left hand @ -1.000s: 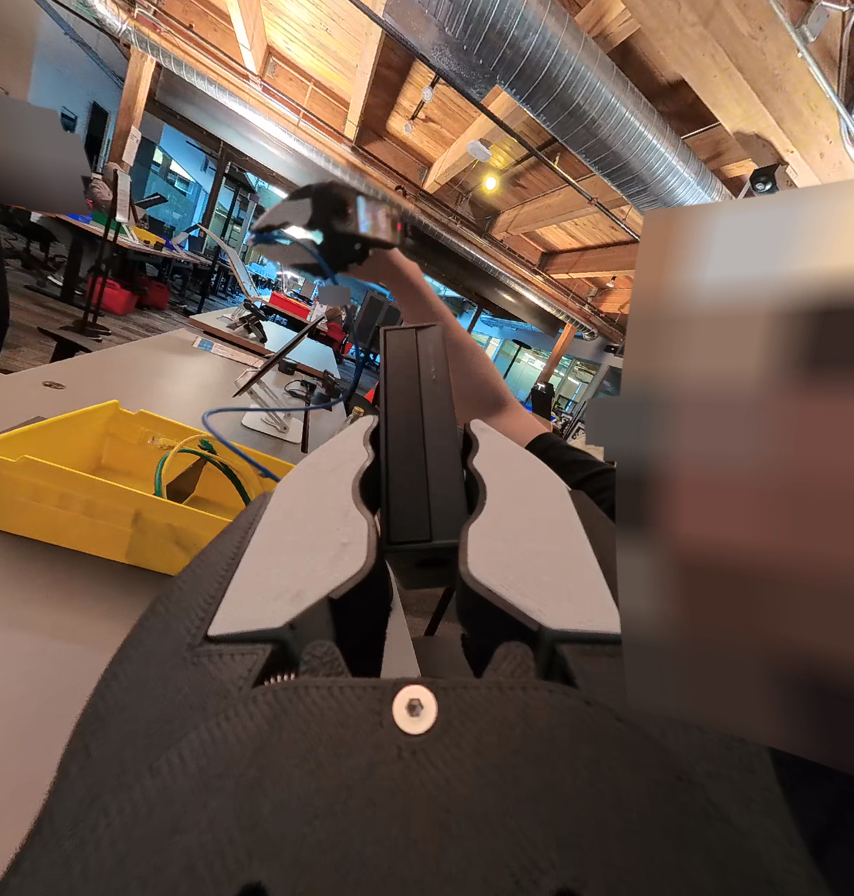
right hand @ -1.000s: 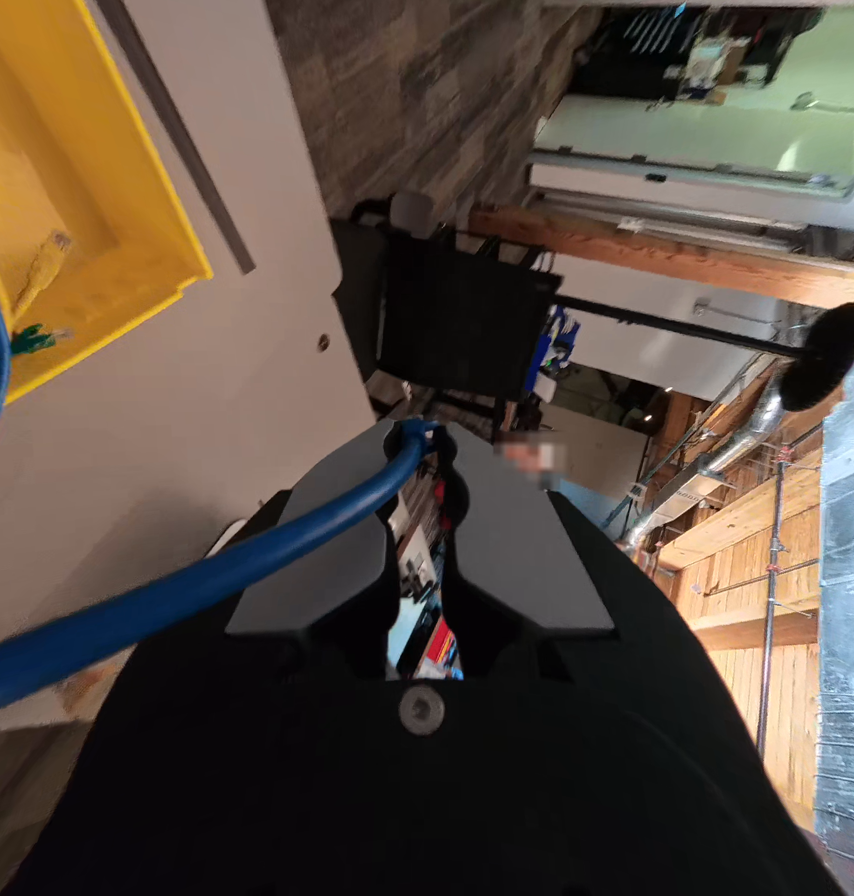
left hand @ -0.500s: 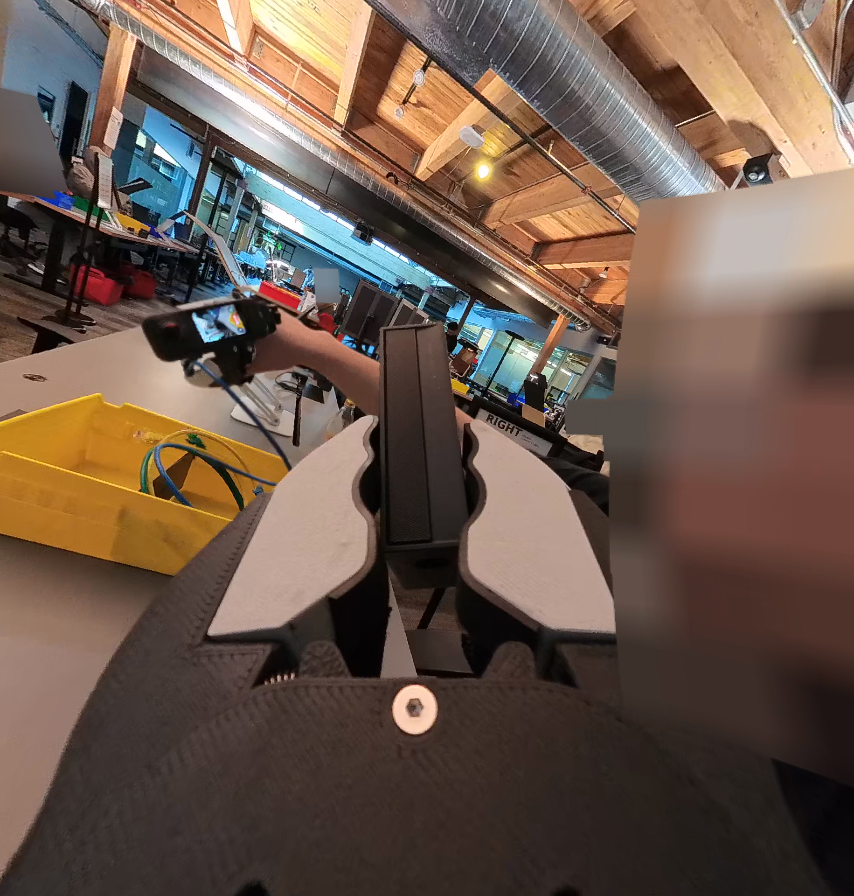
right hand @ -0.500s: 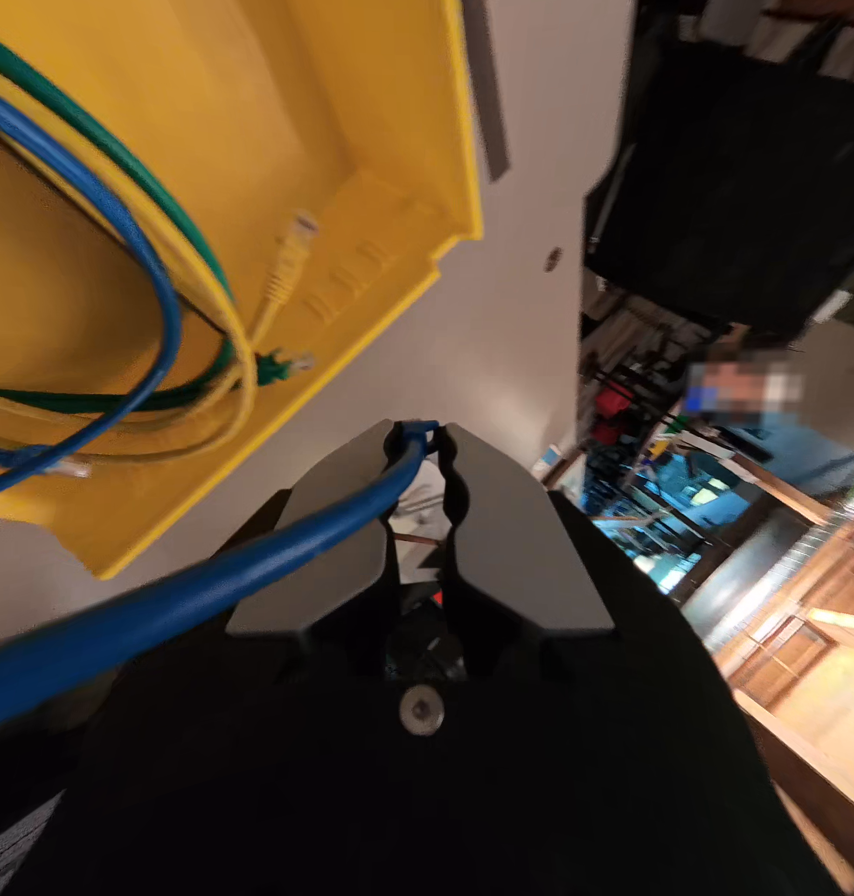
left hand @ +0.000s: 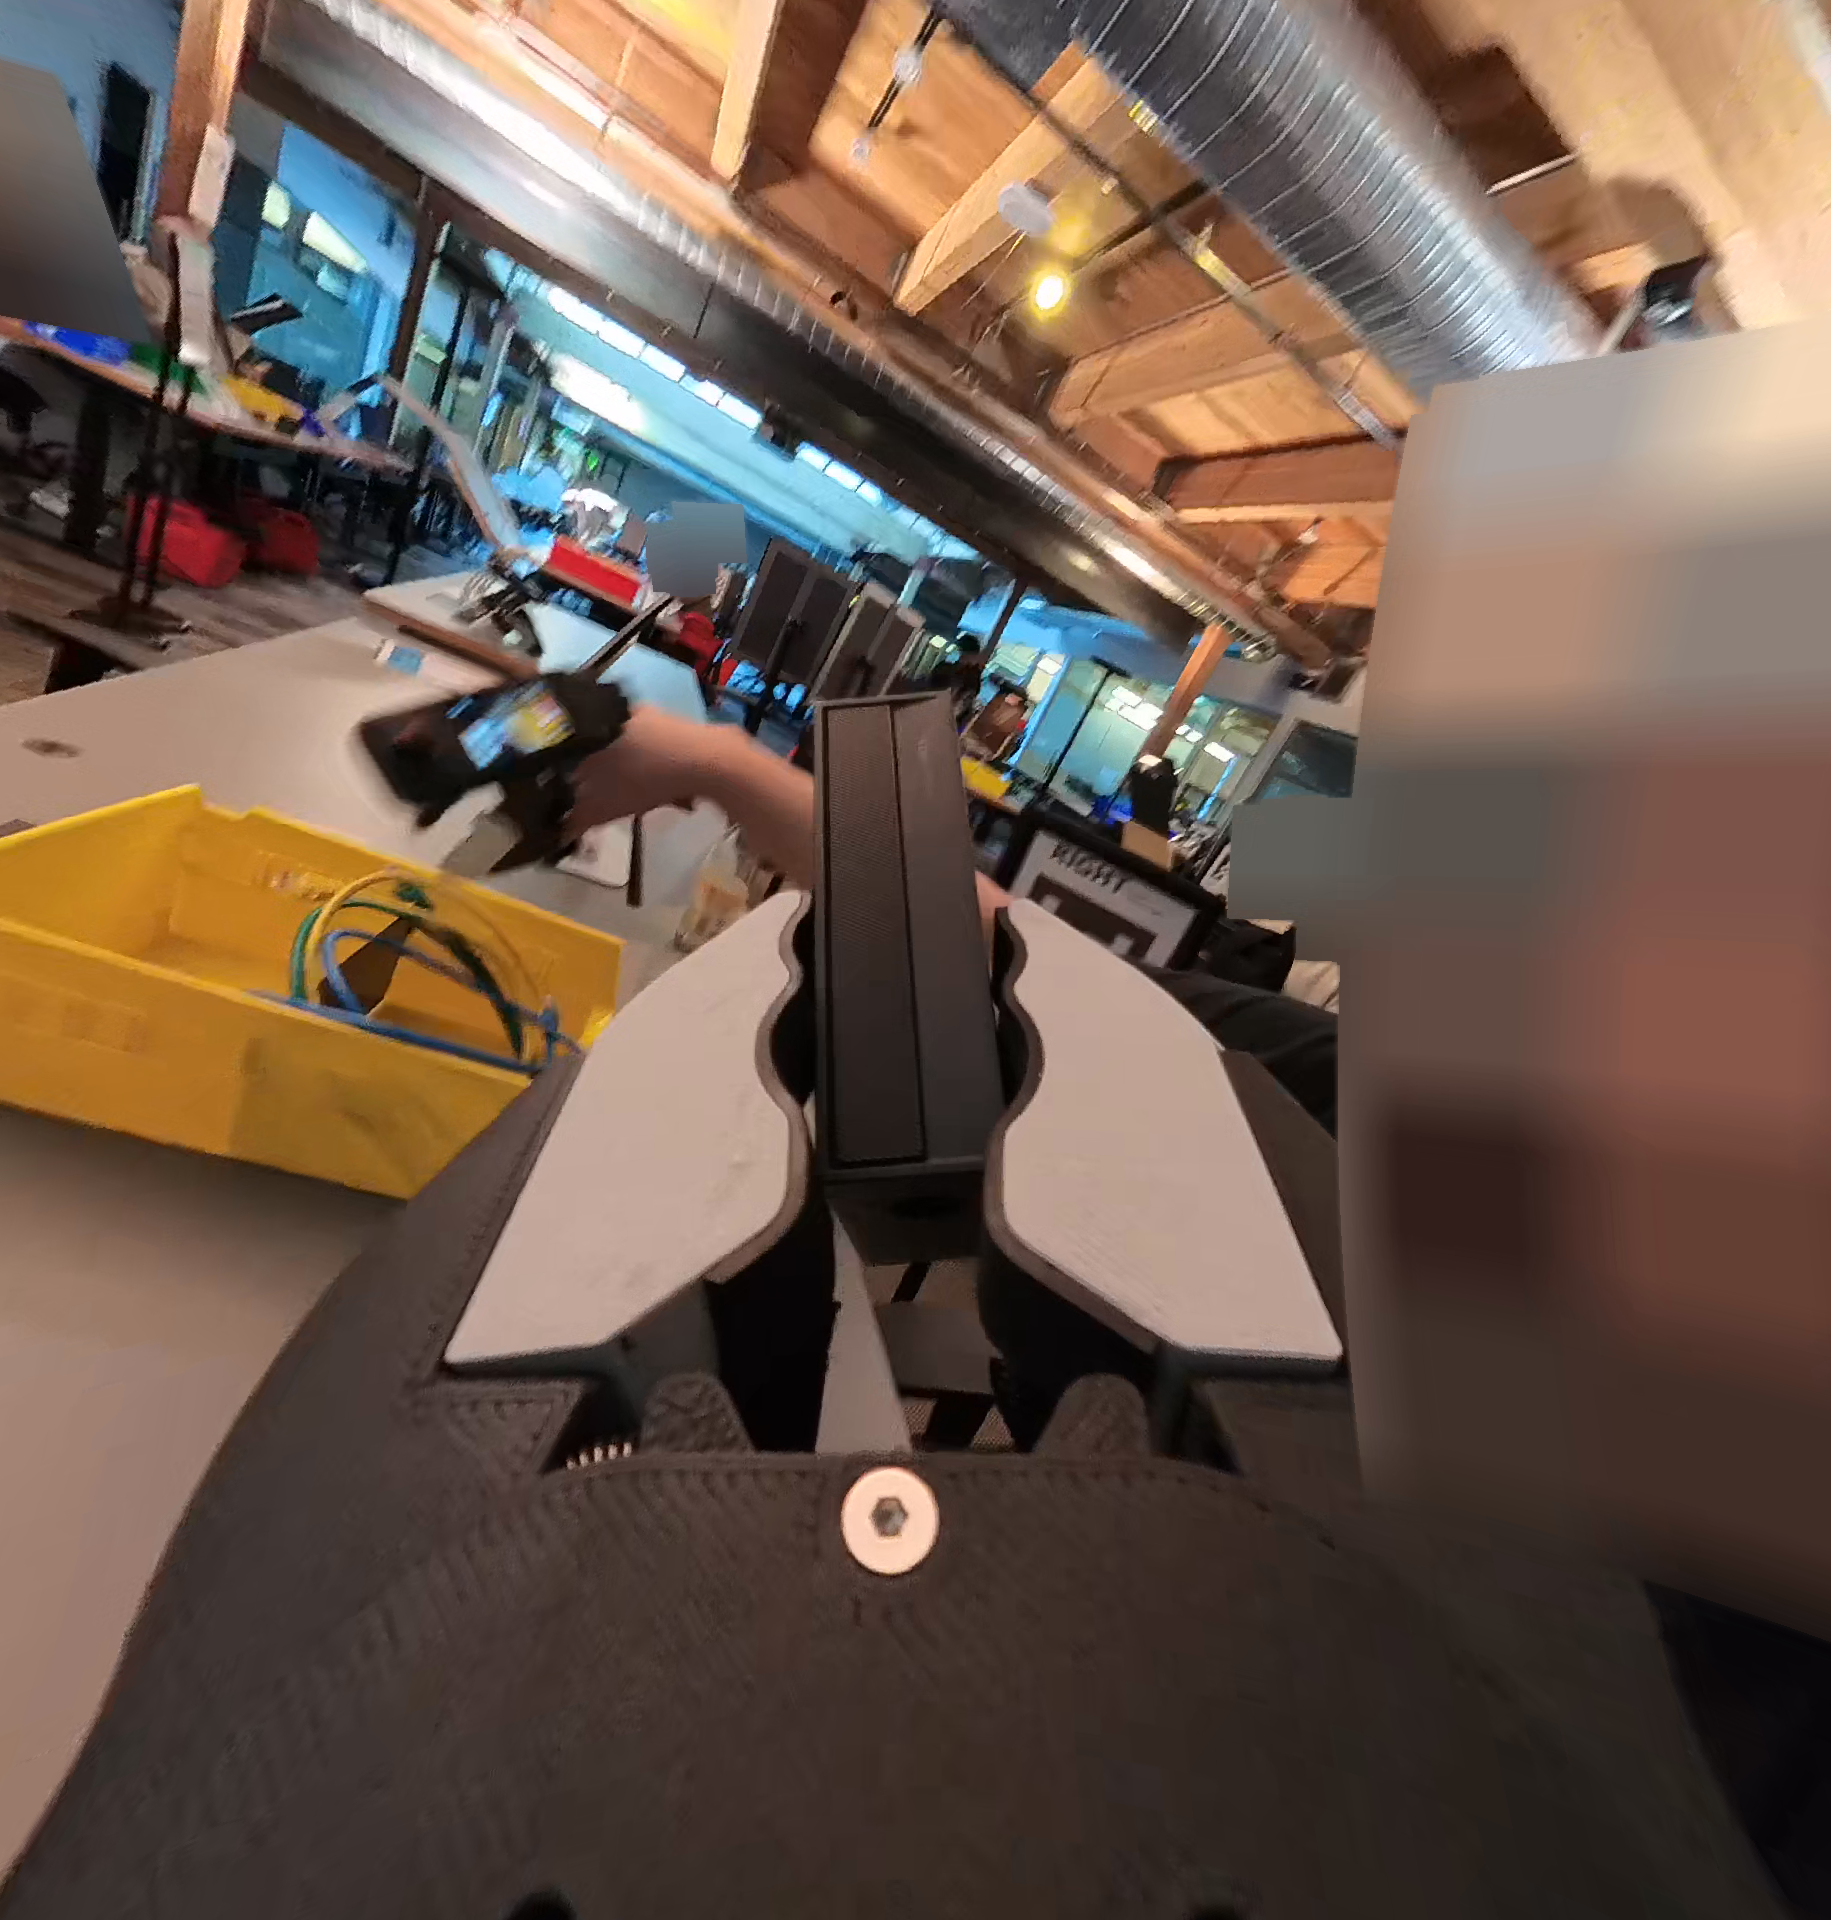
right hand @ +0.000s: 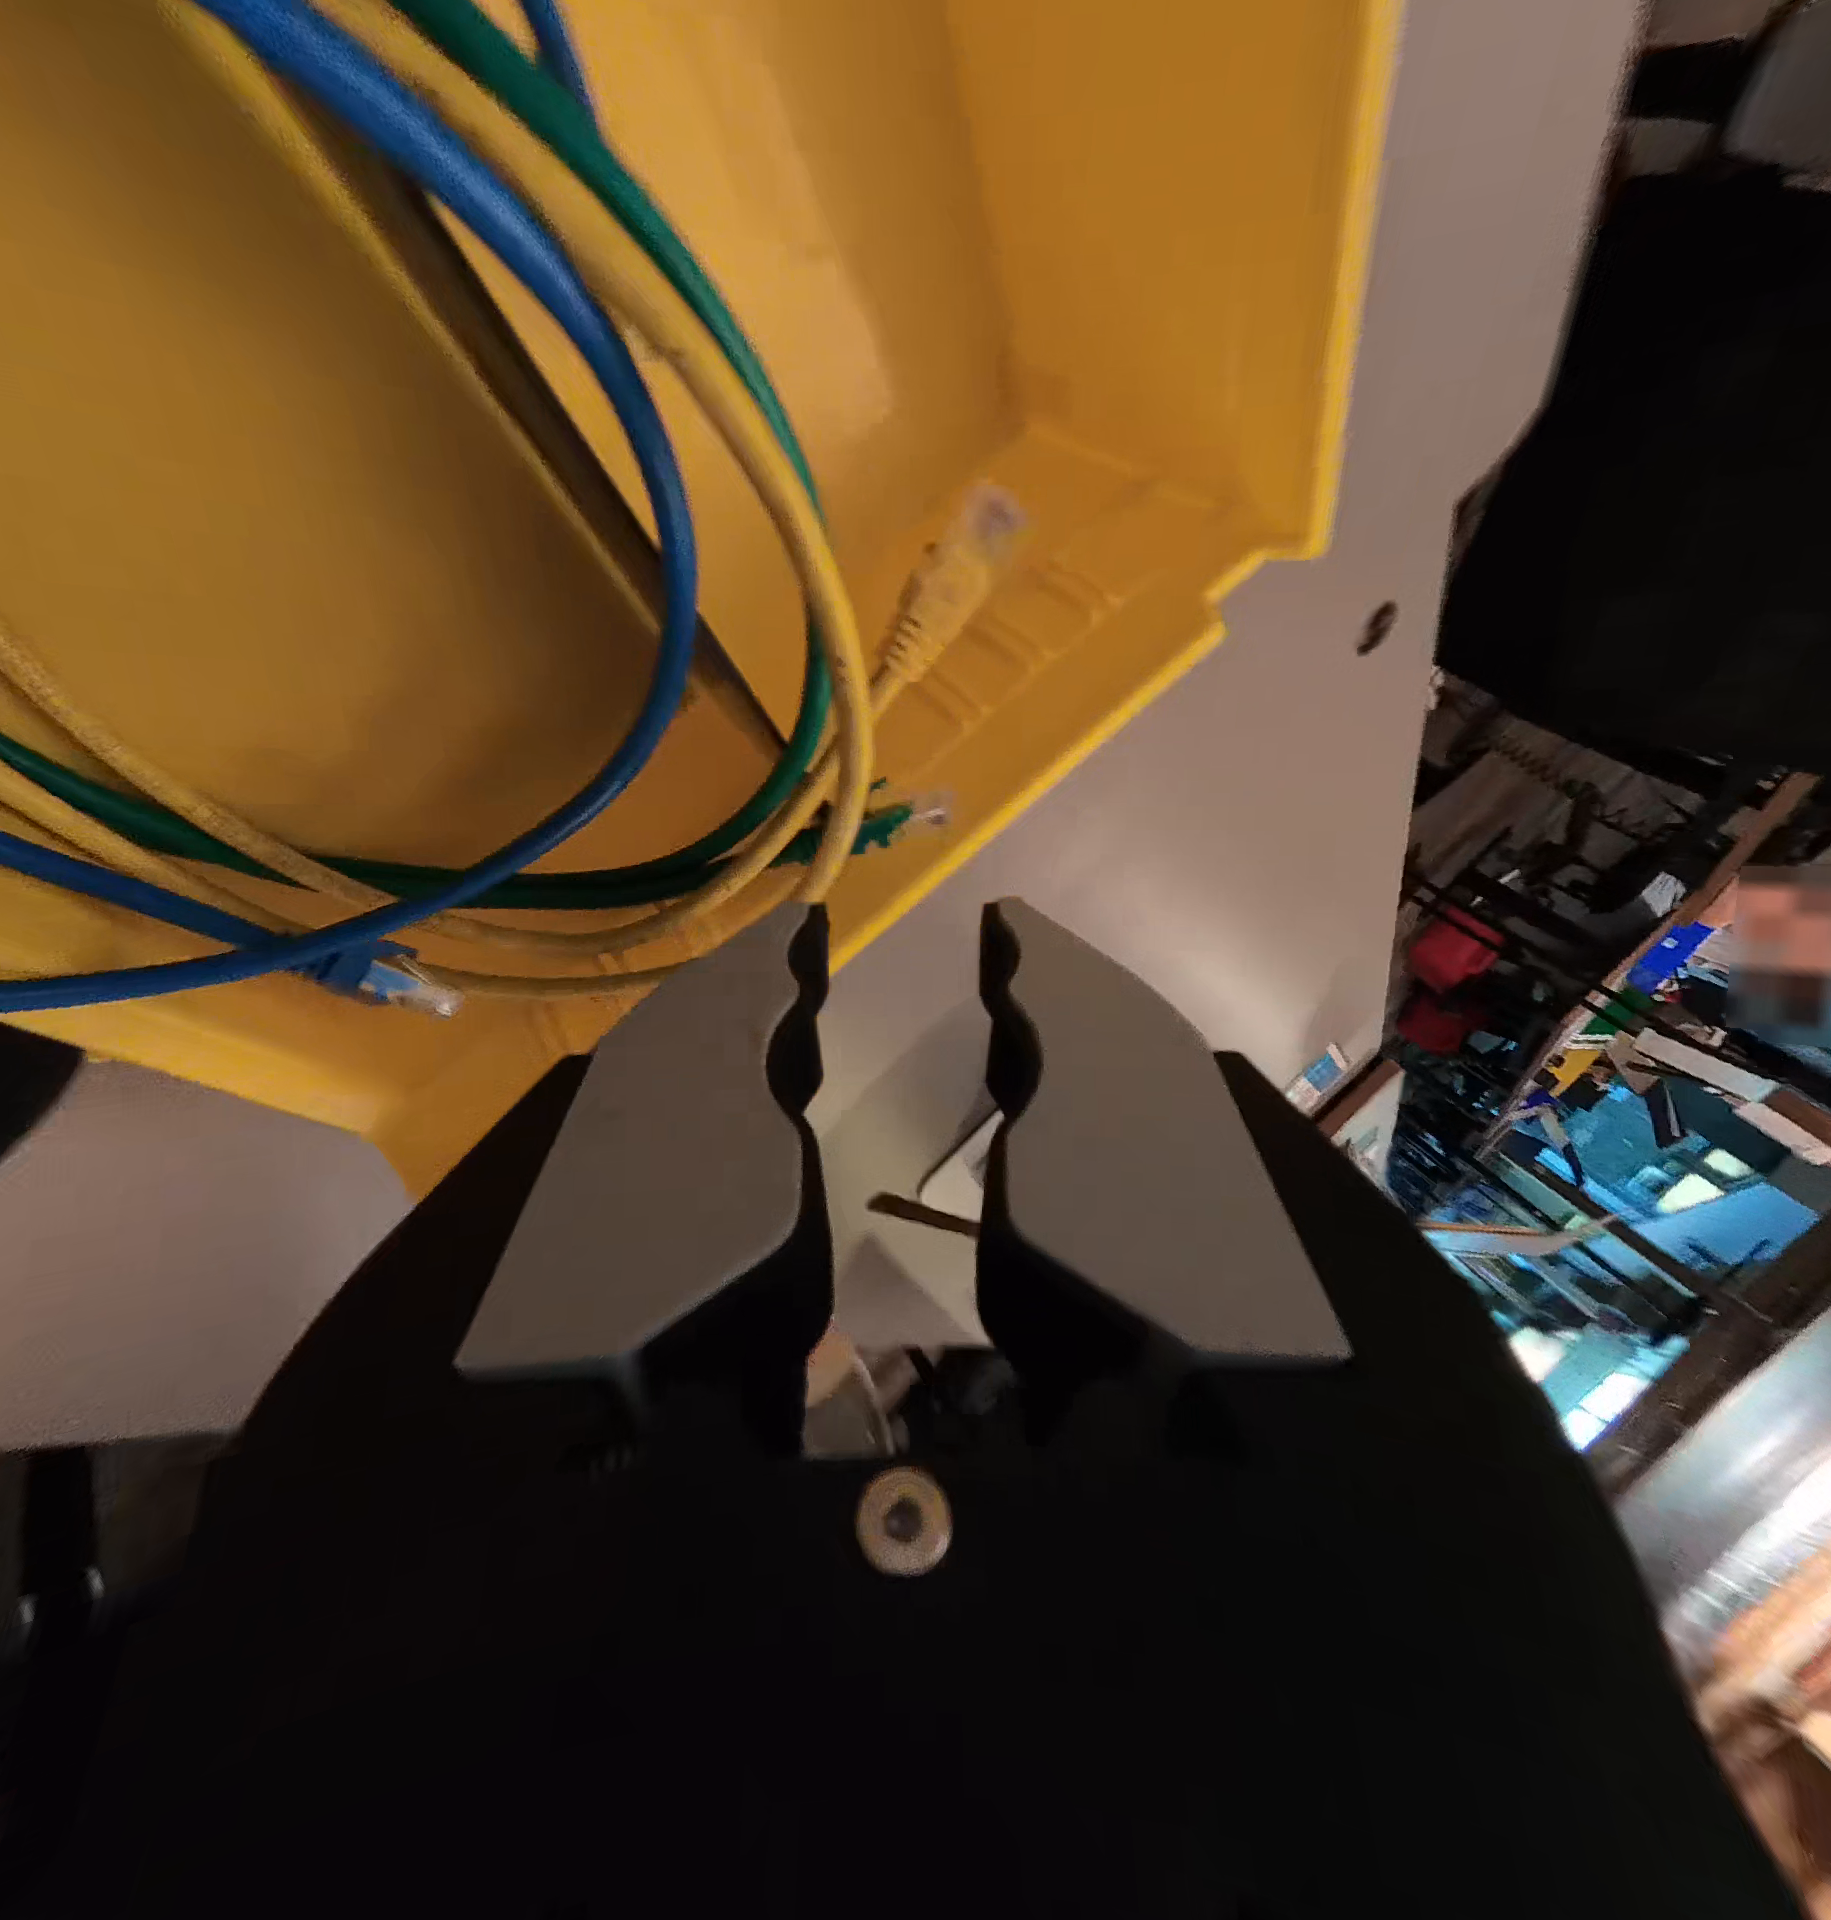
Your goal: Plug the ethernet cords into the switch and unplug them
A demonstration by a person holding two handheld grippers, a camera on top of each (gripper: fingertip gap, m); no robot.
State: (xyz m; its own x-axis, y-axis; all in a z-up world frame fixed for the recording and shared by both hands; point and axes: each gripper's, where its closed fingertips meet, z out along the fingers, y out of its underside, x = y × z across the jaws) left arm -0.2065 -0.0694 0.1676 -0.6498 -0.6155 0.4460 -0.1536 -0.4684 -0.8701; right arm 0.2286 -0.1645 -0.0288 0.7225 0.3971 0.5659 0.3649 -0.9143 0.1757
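We see the bin [left hand: 267, 1081] on the desk [left hand: 111, 1351], left of the switch [left hand: 895, 997] between our left gripper's [left hand: 895, 925] fingers. Three ethernet cords [right hand: 620, 582] lie coiled in it; our right gripper [right hand: 895, 914] hangs just beyond its rim.

One black switch [left hand: 895, 987]; one yellow bin [right hand: 1181, 312]; three ethernet cords inside it: one blue cord [right hand: 578, 312], one green cord [right hand: 713, 260], one yellow cord [right hand: 838, 665]; two grippers: left gripper [left hand: 895, 925], right gripper [right hand: 895, 914]
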